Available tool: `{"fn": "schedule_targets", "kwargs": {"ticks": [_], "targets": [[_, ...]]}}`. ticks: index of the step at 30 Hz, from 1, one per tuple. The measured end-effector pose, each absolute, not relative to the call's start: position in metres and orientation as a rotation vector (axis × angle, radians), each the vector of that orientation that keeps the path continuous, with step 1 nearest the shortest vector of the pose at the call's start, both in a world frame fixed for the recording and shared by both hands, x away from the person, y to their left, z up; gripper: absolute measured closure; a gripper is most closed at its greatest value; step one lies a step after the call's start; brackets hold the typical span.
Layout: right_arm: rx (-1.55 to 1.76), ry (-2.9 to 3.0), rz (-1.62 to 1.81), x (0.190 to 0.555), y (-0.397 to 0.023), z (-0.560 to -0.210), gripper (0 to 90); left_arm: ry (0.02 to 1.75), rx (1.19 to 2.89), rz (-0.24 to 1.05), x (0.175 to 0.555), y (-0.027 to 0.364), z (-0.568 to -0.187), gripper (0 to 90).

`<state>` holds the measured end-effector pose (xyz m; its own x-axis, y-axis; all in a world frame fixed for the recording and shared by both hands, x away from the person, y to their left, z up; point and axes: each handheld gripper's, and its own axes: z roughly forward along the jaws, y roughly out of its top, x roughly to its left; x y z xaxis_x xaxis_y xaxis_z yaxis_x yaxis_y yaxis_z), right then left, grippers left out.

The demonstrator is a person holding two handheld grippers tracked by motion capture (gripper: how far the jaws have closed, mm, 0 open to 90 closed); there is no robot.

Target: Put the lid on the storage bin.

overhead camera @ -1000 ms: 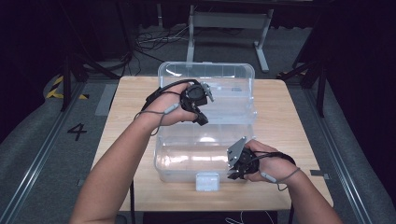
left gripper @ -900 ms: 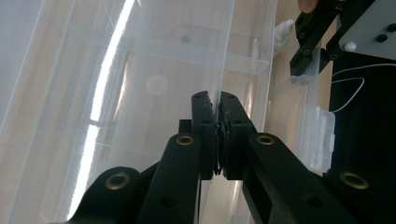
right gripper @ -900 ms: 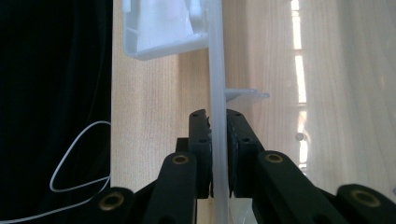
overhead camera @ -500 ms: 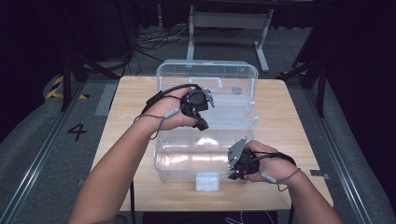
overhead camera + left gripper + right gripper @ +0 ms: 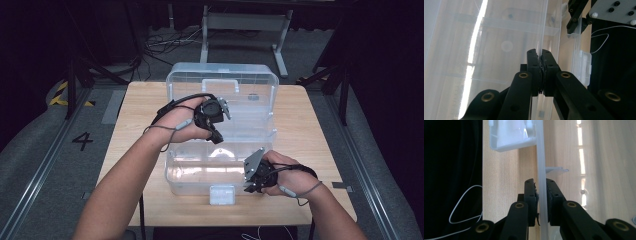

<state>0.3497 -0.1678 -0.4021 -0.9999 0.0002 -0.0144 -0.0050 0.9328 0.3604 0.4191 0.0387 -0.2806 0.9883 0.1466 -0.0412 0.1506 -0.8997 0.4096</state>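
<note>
A clear plastic box (image 5: pixel 220 170) is found open on the desk (image 5: pixel 300 130), its lid (image 5: pixel 225 100) laid back behind the base. The left gripper (image 5: pixel 541 72) fingers are clamped on a thin clear wall edge at the hinge side. The right gripper (image 5: pixel 540 202) fingers are clamped on the front rim, beside the latch (image 5: pixel 221 194). Opening is judged done; any closing or shifting of the box is left.

Dim, dark surroundings; bright overhead glare streaks the clear plastic.
</note>
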Motion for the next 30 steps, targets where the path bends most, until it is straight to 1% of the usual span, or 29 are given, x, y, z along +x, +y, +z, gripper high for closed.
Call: {"fn": "schedule_targets", "kwargs": {"ticks": [23,30], "targets": [[0.013,3.025,0.524,0.343,-0.165,-0.400,80.7,0.223,2.702,-0.053,0.411,0.037,-0.286,87.2],[0.027,3.011,0.519,0.341,-0.164,-0.398,80.7,0.218,2.712,-0.048,0.408,0.036,-0.288,87.2]]}}
